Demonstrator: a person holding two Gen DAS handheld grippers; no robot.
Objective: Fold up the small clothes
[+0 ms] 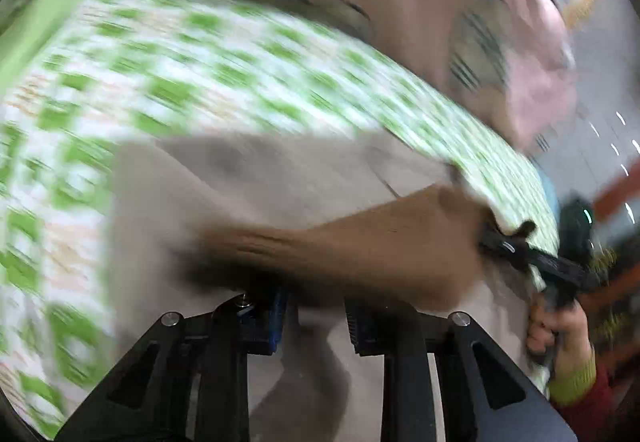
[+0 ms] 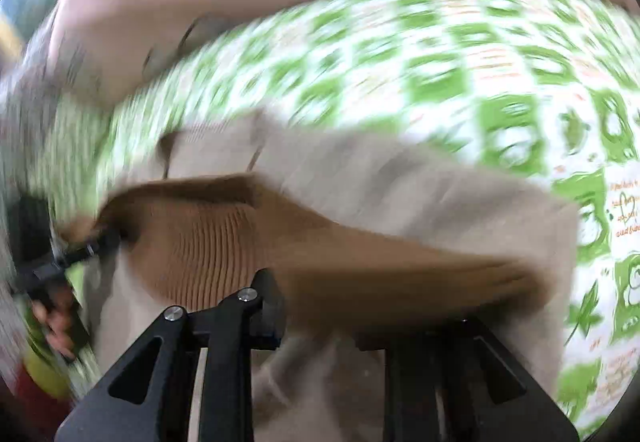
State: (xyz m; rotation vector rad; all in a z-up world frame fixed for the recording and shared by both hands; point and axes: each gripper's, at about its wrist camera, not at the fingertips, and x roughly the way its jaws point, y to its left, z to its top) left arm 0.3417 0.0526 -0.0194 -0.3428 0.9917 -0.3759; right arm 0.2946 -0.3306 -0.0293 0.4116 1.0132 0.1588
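Clothes here means one small beige and brown garment (image 1: 280, 201). It lies on the green and white checked cloth (image 1: 200, 81) that covers the table, and it is partly lifted. It looks soft, light and floppy, so it will bend and sag wherever nobody holds it. Its brown ribbed band (image 2: 208, 242) looks thicker than the rest, which makes it a good place to grab.

Both pictures are very blurry. The left gripper (image 1: 316, 326) has its two fingers a little apart, and the brown band hangs across them. I cannot tell if they pinch it. The right gripper (image 2: 320, 322) also has the brown band draped over its fingers, and one finger is hidden, so I cannot tell there either.

More pinkish clothes (image 1: 440, 1) lie on the far side of the checked cloth.

Holding the band at two spots, one near each end, should keep the garment flat.
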